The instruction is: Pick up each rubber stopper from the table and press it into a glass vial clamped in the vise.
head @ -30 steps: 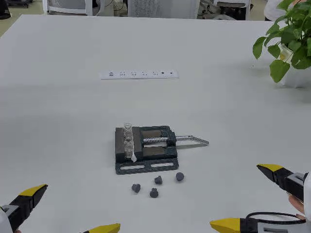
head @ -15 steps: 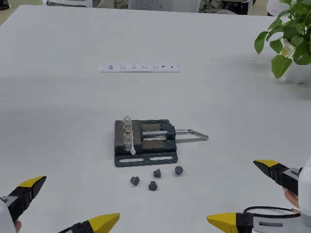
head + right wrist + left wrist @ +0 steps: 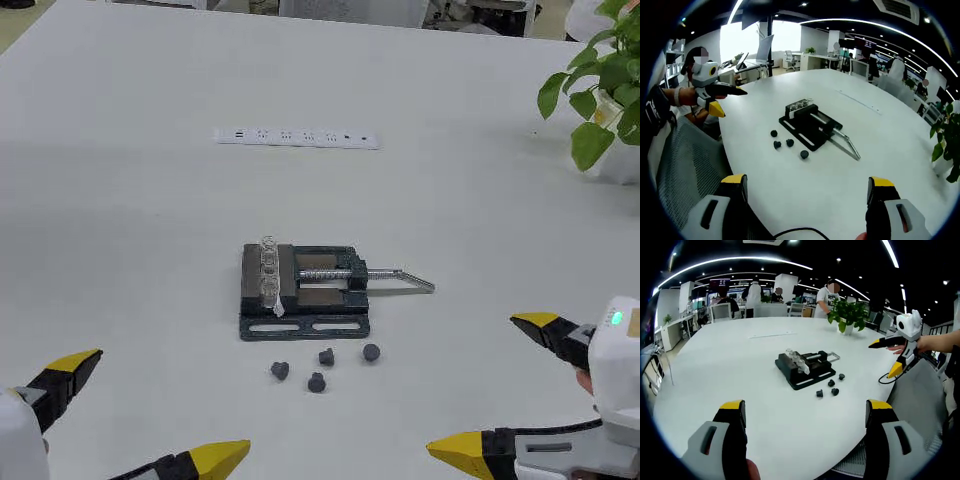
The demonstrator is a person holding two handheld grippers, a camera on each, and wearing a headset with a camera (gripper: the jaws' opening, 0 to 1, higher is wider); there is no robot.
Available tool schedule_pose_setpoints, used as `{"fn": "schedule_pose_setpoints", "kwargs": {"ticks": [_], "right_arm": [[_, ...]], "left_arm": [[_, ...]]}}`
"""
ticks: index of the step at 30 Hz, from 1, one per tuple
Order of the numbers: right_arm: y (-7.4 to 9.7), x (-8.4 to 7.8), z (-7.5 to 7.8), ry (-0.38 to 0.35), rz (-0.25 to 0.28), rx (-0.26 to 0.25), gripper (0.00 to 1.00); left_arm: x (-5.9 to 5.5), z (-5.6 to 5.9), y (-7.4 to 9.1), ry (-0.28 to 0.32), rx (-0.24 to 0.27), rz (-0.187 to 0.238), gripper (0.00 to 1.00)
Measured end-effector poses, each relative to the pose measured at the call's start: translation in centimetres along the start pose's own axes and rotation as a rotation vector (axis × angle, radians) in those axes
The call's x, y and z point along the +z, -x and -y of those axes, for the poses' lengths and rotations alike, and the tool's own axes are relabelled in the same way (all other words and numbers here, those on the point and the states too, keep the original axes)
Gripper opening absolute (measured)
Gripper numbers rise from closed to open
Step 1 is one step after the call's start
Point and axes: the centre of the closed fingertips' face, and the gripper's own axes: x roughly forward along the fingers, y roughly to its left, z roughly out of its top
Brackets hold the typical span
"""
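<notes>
Stoppers (image 3: 317, 381): four, small, dark grey rubber, loose on the white table (image 3: 130, 250). They cluster at six o'clock of the vise (image 3: 320, 300), each apart from its neighbours and from the vise base. They are too small to tell which way up each one lies.

Handling, as judged: very light, soft and slightly grippy. Each is likely to squash between the jaws rather than slip, and to roll or skitter if nudged from one side only. Best taken across the wider head with a gentle squeeze, which leaves the narrower plug end free and pointing down for the vial mouth.

Vials (image 3: 269, 272): clear glass, a short upright row clamped at the nine o'clock end of the vise; none looks stoppered. Fragile and smooth, so the press should go straight down, with no sideways lean.

Vise: dark metal, heavy-looking and likely to stay put under a push. Its screw handle (image 3: 405, 280) points toward three o'clock.

Left gripper (image 3: 148, 410): at seven o'clock of the vise, jaws spread wide, nothing between them, well apart from the stoppers.

Right gripper (image 3: 495, 385): at four o'clock of the vise, jaws spread wide, likewise empty.

Also present: power strip (image 3: 297, 137) at twelve o'clock, potted plant (image 3: 600, 95) at two o'clock
</notes>
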Motion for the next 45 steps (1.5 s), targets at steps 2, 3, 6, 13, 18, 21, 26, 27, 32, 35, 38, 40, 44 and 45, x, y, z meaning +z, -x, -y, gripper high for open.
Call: {"fn": "schedule_pose_setpoints", "kwargs": {"ticks": [2,3,6,13,18,21,26,27,32,35,38,40,44,45], "right_arm": [[-0.5,0.1,0.2,0.027,-0.017,0.023,0.98],[-0.7,0.3,0.3,0.039,-0.019,0.03,0.98],[-1.6,0.7,0.8,0.095,-0.043,0.063,0.97],[-3.3,1.1,1.2,0.223,-0.123,0.156,0.91],[-4.3,2.1,0.9,0.327,-0.152,0.209,0.88],[-4.9,2.3,0.6,0.379,-0.173,0.248,0.84],[-5.6,2.3,0.7,0.459,-0.22,0.286,0.75],[-5.7,2.4,0.7,0.464,-0.225,0.294,0.73],[-6.6,2.9,0.5,0.491,-0.243,0.334,0.64],[-7.0,2.8,0.1,0.518,-0.26,0.352,0.59],[-7.6,2.8,-0.1,0.54,-0.275,0.372,0.54],[-7.9,2.7,-0.2,0.548,-0.282,0.379,0.52],[-8.4,2.5,-0.4,0.567,-0.297,0.393,0.47],[-8.4,2.4,-0.4,0.572,-0.303,0.395,0.45]], "left_arm": [[0.1,0.2,-0.1,0.004,0.001,0.001,0.99],[0.2,0.2,-0.1,0.004,0.0,0.002,0.99],[0.2,0.2,-0.2,-0.016,0.0,-0.005,0.99],[0.6,-0.2,-0.4,-0.037,0.007,-0.005,0.99],[0.7,-0.1,-0.6,-0.043,0.007,-0.006,0.99],[0.6,-0.2,-0.7,-0.044,0.009,-0.007,0.99],[0.5,-0.5,-0.8,-0.048,0.012,-0.007,0.99],[0.5,-0.6,-0.7,-0.048,0.013,-0.006,0.99],[0.4,-0.9,-0.8,-0.048,0.015,-0.003,0.99],[0.4,-1.0,-0.9,-0.047,0.015,-0.002,0.99],[0.3,-1.0,-0.9,-0.044,0.016,-0.001,0.99],[0.3,-1.0,-0.9,-0.042,0.015,0.001,0.99],[0.1,-1.0,-1.1,-0.038,0.012,0.0,0.99],[0.0,-1.0,-1.1,-0.038,0.012,0.0,0.99]]}}
